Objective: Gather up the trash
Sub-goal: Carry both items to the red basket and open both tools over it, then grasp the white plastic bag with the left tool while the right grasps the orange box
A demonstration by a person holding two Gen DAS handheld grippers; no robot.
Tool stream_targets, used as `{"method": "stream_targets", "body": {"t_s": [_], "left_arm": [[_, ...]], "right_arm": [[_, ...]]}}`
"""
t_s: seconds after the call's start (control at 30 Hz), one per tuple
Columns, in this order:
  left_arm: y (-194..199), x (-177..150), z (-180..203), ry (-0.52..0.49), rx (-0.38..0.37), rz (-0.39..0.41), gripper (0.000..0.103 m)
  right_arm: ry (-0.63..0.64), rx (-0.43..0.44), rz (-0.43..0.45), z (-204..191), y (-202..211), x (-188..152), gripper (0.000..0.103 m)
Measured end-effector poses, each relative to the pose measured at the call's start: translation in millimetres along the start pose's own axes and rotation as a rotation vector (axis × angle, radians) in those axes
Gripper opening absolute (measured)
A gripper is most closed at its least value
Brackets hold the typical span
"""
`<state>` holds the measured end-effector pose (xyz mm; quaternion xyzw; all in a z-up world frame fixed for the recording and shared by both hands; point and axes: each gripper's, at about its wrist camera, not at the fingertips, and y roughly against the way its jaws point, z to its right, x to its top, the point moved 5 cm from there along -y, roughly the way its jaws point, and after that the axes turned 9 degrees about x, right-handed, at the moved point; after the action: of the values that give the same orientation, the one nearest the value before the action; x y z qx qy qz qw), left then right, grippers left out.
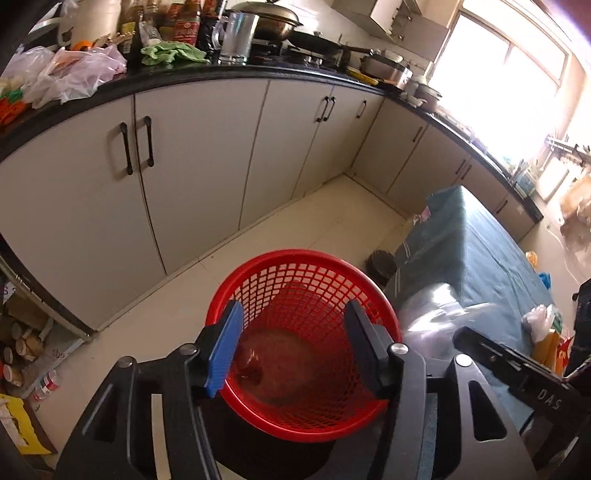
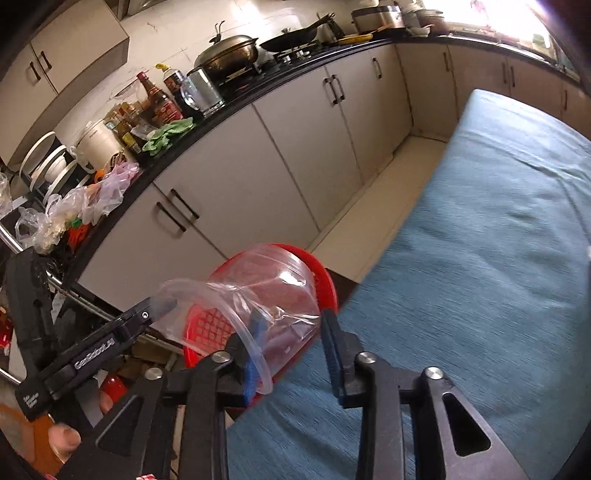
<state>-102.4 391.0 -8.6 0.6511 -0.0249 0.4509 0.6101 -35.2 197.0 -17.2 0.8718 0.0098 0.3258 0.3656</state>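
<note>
The left gripper (image 1: 293, 345) hangs over the red mesh basket (image 1: 258, 269), its jaws standing apart with nothing between the pads; through the gap the basket's floor shows, with a reddish-brown rounded thing (image 1: 251, 363) lying at about 8 o'clock of the bottom, too blurred to name. The basket stands on the pale tiled floor (image 1: 295, 221), just beside the corner of the blue-green cloth-covered table (image 1: 476, 243) at its 3 o'clock.

In the right wrist view the right gripper (image 2: 291, 343) is near the table's edge, jaws apart. A clear plastic bag (image 2: 258, 291) with a thick zip rim lies between them and bulges forward over the basket (image 2: 207, 325); its rim runs past the blue left pad (image 2: 255, 354), but whether the pads press it cannot be told, as the far pad stands clear of the film. The other gripper's black finger (image 2: 110, 343) reaches in from 9 o'clock, its tip at the bag's rim.

Farther out, at 12 o'clock, white cabinet doors (image 1: 199, 155) with black handles run under a dark counter (image 1: 221, 72). On it stand crumpled plastic bags (image 1: 70, 74), a green cloth (image 1: 171, 53), sauce bottles (image 1: 186, 22), a glass mug (image 1: 236, 37) and a lidded wok (image 1: 269, 18). A bright window (image 1: 498, 74) glares at 2 o'clock.
</note>
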Motion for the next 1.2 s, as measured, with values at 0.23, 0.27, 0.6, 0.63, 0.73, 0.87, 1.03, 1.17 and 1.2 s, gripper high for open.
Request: {"method": "stream_targets", "body": {"t_s": [0.23, 0.27, 0.6, 0.63, 0.73, 0.87, 1.03, 1.17, 1.2], "left_arm": [[15.8, 2.6, 1.2, -0.002, 0.021, 0.033, 0.058], [20.7, 2.6, 4.1, -0.009, 0.026, 0.043, 0.059], [61.0, -8.6, 65.5, -0.118, -0.044, 0.088, 0.071], [64.4, -11.2, 74.9, -0.131, -0.056, 0.089, 0.071], [74.3, -21.0, 106.4, -0.18, -0.093, 0.084, 0.072], [82.5, -35.7, 159.1, -0.259, -0.169, 0.049, 0.074], [83.3, -50.7, 225.9, -0.364, -0.234, 0.013, 0.079], [66.4, -57.5, 277.3, -0.428, -0.265, -0.03, 0.082], [60.9, -58.5, 288.2, -0.435, -0.277, -0.047, 0.082]], "right_arm": [[-0.004, 0.021, 0.027, 0.7, 10.4, 0.1, 0.061], [-0.001, 0.017, 0.033, 1.3, 13.3, -0.5, 0.062], [-0.048, -0.046, 0.13, 33.9, 91.7, -29.0, 0.069], [-0.06, -0.059, 0.143, 40.9, 103.6, -34.9, 0.07], [-0.096, -0.091, 0.174, 60.7, 135.5, -52.6, 0.071], [-0.133, -0.14, 0.212, 87.6, 178.1, -76.0, 0.072], [-0.179, -0.22, 0.278, 124.8, 239.7, -102.1, 0.077], [-0.224, -0.296, 0.323, 154.9, 279.6, -115.1, 0.081], [-0.24, -0.314, 0.331, 163.5, 287.5, -117.8, 0.082]]}}
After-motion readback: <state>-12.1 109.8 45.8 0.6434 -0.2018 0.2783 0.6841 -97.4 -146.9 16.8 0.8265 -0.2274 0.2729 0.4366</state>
